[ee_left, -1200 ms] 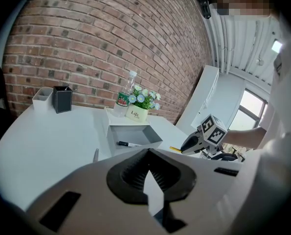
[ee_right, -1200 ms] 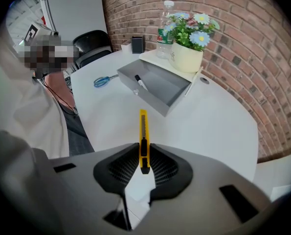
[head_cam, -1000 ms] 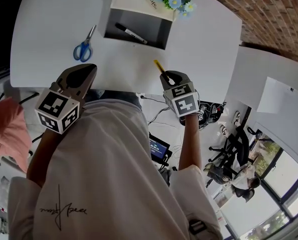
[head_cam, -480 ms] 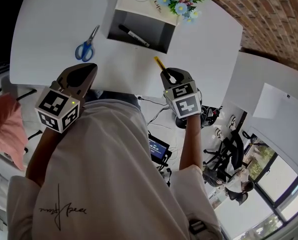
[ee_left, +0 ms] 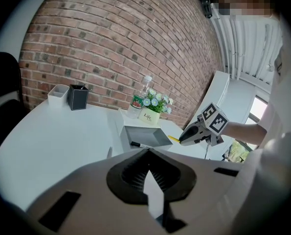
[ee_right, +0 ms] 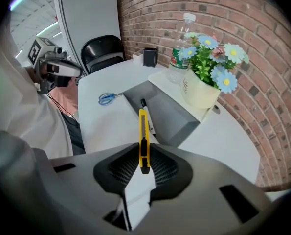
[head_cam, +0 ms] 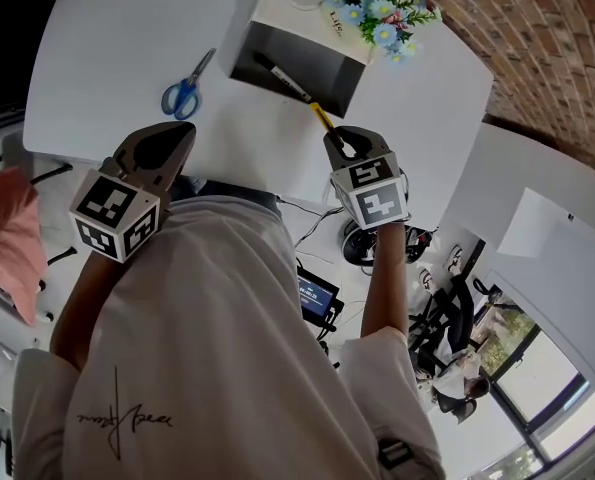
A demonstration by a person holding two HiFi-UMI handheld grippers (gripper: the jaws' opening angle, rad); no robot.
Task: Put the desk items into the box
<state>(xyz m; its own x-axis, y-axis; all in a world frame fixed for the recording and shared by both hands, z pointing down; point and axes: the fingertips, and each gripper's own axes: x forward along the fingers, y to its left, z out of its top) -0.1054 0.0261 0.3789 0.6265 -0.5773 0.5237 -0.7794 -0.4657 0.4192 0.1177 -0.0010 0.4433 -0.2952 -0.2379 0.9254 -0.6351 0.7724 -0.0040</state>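
My right gripper is shut on a yellow utility knife, which sticks out ahead of the jaws toward the near edge of the grey box. A black marker lies inside the box. Blue-handled scissors lie on the white table, left of the box. My left gripper hovers shut and empty at the table's near edge, below the scissors. The left gripper view shows the right gripper beside the box.
A pot of blue flowers and a water bottle stand just behind the box. A black holder and a white one sit far back by the brick wall. A black chair stands beyond the table.
My right gripper has carried the yellow knife closer to the box's near edge. The left gripper has stayed almost where it was.
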